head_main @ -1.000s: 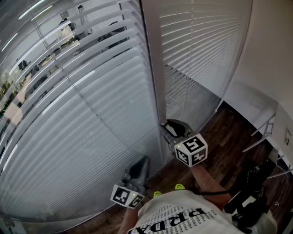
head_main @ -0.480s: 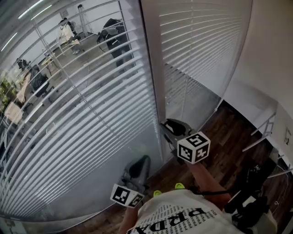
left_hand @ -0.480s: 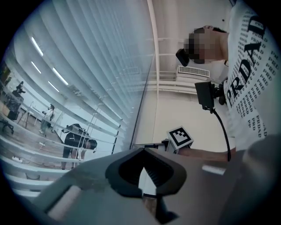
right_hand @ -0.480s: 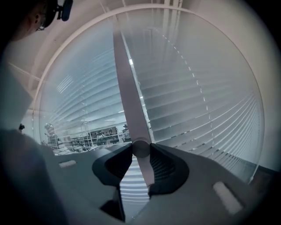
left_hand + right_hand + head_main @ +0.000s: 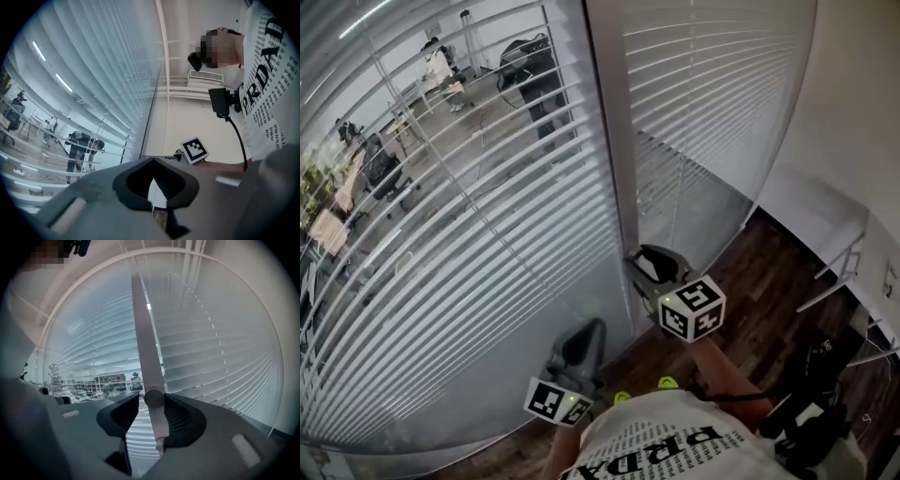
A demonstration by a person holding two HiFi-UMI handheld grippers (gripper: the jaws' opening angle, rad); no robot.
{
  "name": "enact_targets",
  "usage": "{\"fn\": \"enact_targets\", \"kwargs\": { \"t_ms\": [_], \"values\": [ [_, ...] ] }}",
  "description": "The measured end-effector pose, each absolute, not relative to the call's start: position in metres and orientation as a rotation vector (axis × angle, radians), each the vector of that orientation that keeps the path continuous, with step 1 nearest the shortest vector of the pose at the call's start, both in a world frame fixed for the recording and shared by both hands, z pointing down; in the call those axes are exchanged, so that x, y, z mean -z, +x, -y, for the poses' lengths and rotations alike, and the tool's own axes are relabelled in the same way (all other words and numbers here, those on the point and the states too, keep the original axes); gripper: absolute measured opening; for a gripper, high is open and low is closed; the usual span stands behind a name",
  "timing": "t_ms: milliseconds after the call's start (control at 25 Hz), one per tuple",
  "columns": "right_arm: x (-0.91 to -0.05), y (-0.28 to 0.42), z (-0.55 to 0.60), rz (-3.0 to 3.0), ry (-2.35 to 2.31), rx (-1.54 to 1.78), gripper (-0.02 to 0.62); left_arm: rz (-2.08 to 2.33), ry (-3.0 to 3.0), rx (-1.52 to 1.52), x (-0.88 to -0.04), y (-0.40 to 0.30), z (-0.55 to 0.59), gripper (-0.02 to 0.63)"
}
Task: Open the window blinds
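Nearest me, the left gripper [image 5: 591, 330] is idle below the left blind [image 5: 441, 244], its fingers [image 5: 140, 180] closed together on nothing. Just right of it and slightly farther, the right gripper [image 5: 643, 259] sits at the window post [image 5: 614, 141]. Its fingers [image 5: 180, 416] have just been opening and now stand wide. The tilt wand [image 5: 146, 357] hangs upright between them; it lies against the right-hand pad, apart from the left-hand one, and is no longer clamped.

Change since a second ago: the left blind's slats, then nearly flat and milky, have rotated edge-on. The office beyond [image 5: 459, 84] now shows through the gaps (chairs and desks are readable). I judge the left blind's tilt largely done, and the release of the wand fits the end of that twisting step.

Farther right, the right blind [image 5: 712, 94] has its slats closed, so that pane probably remains to be opened.
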State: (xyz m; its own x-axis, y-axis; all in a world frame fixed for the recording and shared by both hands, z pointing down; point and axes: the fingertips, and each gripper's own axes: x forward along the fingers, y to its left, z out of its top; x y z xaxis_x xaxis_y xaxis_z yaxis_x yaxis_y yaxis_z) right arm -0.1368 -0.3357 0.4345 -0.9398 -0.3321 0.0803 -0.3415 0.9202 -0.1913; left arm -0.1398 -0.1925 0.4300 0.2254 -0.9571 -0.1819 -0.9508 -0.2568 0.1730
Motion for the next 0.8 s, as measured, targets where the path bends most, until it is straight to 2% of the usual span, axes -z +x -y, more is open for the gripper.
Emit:
{"fn": "enact_targets", "kwargs": {
  "t_ms": [200, 400, 440, 560, 800],
  "values": [
    [-0.436, -0.131, 0.331, 3.033, 0.52, -0.218, 0.172, 1.919, 2.447, 0.39, -0.43, -0.142, 0.194, -0.009],
    [-0.419, -0.13, 0.326, 3.012, 0.544, 0.015, 0.169, 1.94, 2.448, 0.395, -0.416, -0.153, 0.195, -0.009],
    [-0.411, -0.13, 0.322, 3.022, 0.551, 0.088, 0.145, 1.939, 2.448, 0.395, -0.414, -0.155, 0.195, -0.009],
    [-0.389, -0.128, 0.308, 3.039, 0.519, 0.376, 0.013, 1.929, 2.457, 0.393, -0.414, -0.149, 0.199, -0.009],
    [-0.377, -0.146, 0.272, 3.05, 0.316, 0.566, 0.006, 1.911, 2.481, 0.404, -0.412, -0.147, 0.199, -0.009]
  ]
}}
